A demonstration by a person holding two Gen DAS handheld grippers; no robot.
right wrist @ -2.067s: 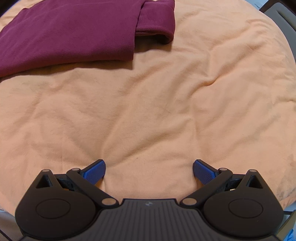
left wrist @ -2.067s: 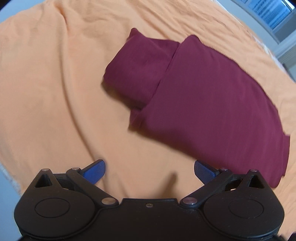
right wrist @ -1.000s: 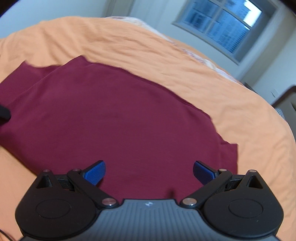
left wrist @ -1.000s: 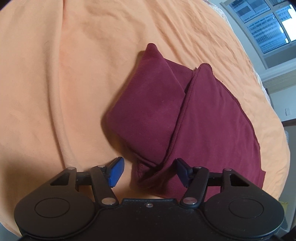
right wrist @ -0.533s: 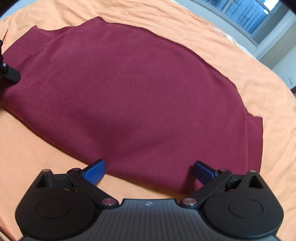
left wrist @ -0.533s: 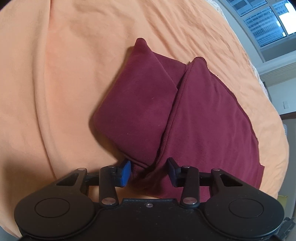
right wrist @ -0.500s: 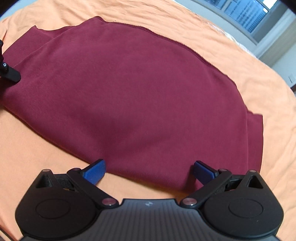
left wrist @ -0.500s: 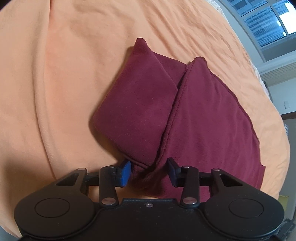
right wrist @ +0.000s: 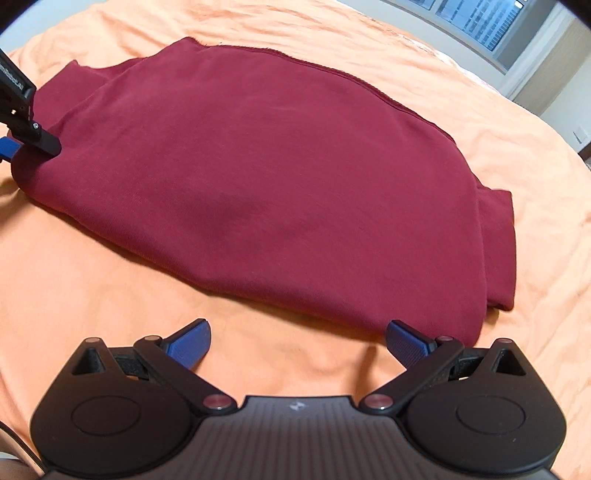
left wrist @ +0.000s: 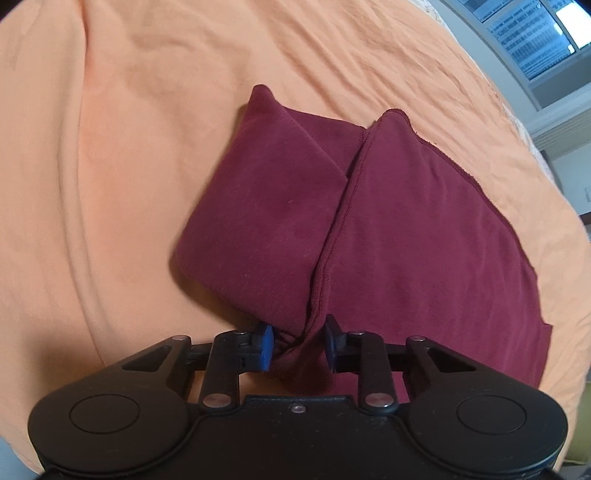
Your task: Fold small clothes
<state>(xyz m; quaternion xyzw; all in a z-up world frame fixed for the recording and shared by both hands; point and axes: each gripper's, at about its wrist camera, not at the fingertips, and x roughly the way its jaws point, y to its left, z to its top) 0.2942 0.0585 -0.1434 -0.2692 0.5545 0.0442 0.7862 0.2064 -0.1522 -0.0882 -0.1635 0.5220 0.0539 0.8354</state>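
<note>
A partly folded maroon garment (left wrist: 424,236) lies on an orange bedsheet (left wrist: 110,166), one folded-in section (left wrist: 266,221) at its left side. My left gripper (left wrist: 297,347) is closed onto the garment's near corner, bunched fabric pinched between its blue pads. In the right wrist view the same maroon garment (right wrist: 277,166) spreads wide, and the left gripper's finger (right wrist: 29,133) shows at the garment's left end. My right gripper (right wrist: 297,345) stands open just short of the garment's near edge, nothing between its fingers.
The orange bedsheet (right wrist: 110,295) is wrinkled and covers the whole bed. A window (left wrist: 535,37) is at the far right, seen too as a window (right wrist: 472,26) at the top of the right wrist view.
My left gripper has narrowed onto the garment's near corner. My right gripper swung from bare sheet toward the garment, then drew back slightly to its near edge, staying open.
</note>
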